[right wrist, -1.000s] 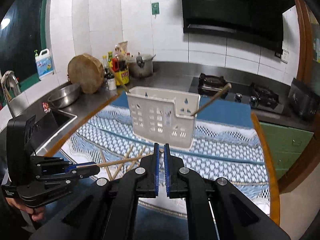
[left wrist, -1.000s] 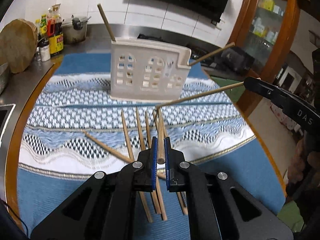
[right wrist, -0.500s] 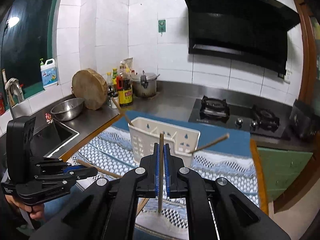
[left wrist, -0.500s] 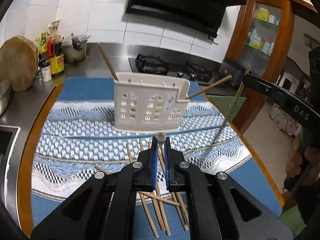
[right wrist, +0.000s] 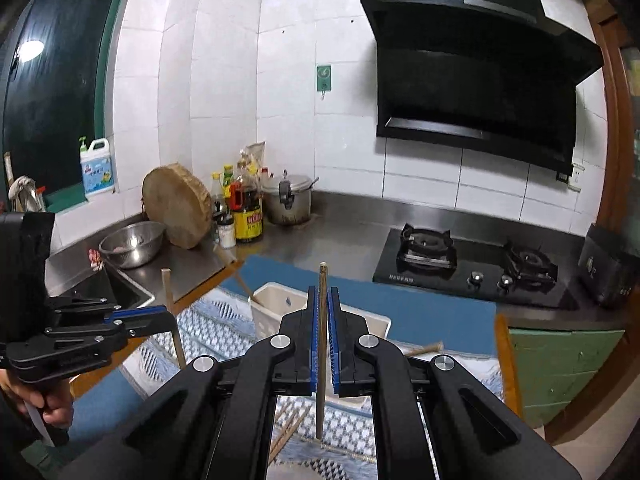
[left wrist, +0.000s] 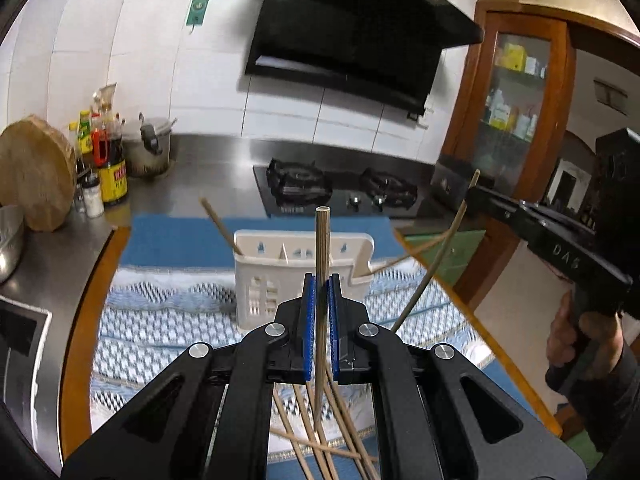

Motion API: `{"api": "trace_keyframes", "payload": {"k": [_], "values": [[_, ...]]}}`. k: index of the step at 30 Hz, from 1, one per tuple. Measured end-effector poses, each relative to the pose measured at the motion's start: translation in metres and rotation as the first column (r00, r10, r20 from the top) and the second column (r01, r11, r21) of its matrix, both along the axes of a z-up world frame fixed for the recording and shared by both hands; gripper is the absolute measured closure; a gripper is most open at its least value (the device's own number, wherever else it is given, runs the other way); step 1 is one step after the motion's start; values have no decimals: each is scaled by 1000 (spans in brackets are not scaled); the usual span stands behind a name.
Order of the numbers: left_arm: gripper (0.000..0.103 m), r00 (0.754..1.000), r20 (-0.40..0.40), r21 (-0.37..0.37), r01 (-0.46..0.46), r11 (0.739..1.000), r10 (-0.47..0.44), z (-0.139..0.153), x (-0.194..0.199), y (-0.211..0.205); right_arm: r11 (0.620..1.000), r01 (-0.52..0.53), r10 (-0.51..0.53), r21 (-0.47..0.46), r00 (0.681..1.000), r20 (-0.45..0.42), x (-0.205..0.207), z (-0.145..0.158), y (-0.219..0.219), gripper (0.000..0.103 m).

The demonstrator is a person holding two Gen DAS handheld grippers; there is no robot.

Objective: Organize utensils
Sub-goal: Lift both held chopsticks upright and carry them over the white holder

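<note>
Kitchen counter under a blue-and-white patterned cloth (left wrist: 168, 332) carries loose wooden chopsticks (left wrist: 320, 440) nearest. Above them the left gripper (left wrist: 321, 280) clamps one upright wooden chopstick (left wrist: 322, 240); the right gripper (right wrist: 322, 292) pinches another wooden stick (right wrist: 322, 280). Beyond stands the white slotted plastic utensil holder (left wrist: 260, 280).

Counts:
- Grippers: 2, left gripper (left wrist: 319, 292) and right gripper (right wrist: 323, 308), one chopstick clamped upright in each, left's chopstick (left wrist: 322, 248), right's chopstick (right wrist: 322, 320).
- Holder (left wrist: 280, 258): 1, ahead of both grippers; 2 chopsticks lean out of it.
- Loose chopsticks (left wrist: 320, 436) on table below left gripper: roughly 6, overlapping, exact count unclear.
- Burners (right wrist: 426, 244): 2.
- Bowl (right wrist: 132, 242): 1.
- Pot (right wrist: 290, 198): 1.
- Bottles (right wrist: 246, 204): cluster, uncountable.
</note>
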State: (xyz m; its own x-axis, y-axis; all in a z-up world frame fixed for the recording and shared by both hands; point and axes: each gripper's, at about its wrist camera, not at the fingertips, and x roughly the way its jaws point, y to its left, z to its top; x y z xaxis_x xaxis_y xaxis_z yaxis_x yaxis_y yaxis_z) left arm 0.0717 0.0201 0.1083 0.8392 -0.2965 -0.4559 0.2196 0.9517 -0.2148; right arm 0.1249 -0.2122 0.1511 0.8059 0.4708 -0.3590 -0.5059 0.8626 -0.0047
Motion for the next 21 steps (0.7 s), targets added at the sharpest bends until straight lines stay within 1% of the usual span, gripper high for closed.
{"api": "trace_keyframes", "payload": {"k": [3, 8, 11, 12, 14, 15, 19, 21], "values": [[98, 999, 35, -21, -16, 1000, 17, 13, 11, 3, 1000, 13, -13, 15, 999, 34, 7, 11, 2, 98], [98, 988, 131, -115, -71, 991, 86, 39, 25, 18, 999, 31, -32, 16, 995, 94, 19, 27, 8, 98], [98, 973, 179, -196, -113, 974, 149, 51, 31, 33, 999, 42, -42, 4, 990, 131, 25, 34, 13, 98], [98, 963, 200, -225, -134, 965, 180, 54, 33, 40, 999, 45, -45, 1, 989, 138, 27, 35, 14, 98], [98, 949, 222, -256, -162, 953, 221, 56, 34, 48, 999, 51, -50, -3, 988, 147, 35, 36, 16, 98], [98, 942, 231, -288, -175, 942, 245, 55, 36, 53, 999, 53, -52, -3, 988, 149, 37, 36, 16, 98], [98, 922, 237, -357, -211, 910, 307, 49, 43, 64, 998, 63, -60, -13, 987, 150, 48, 30, 21, 98], [98, 913, 241, -376, -225, 899, 330, 44, 48, 66, 998, 64, -60, -17, 987, 152, 50, 27, 24, 98]]}}
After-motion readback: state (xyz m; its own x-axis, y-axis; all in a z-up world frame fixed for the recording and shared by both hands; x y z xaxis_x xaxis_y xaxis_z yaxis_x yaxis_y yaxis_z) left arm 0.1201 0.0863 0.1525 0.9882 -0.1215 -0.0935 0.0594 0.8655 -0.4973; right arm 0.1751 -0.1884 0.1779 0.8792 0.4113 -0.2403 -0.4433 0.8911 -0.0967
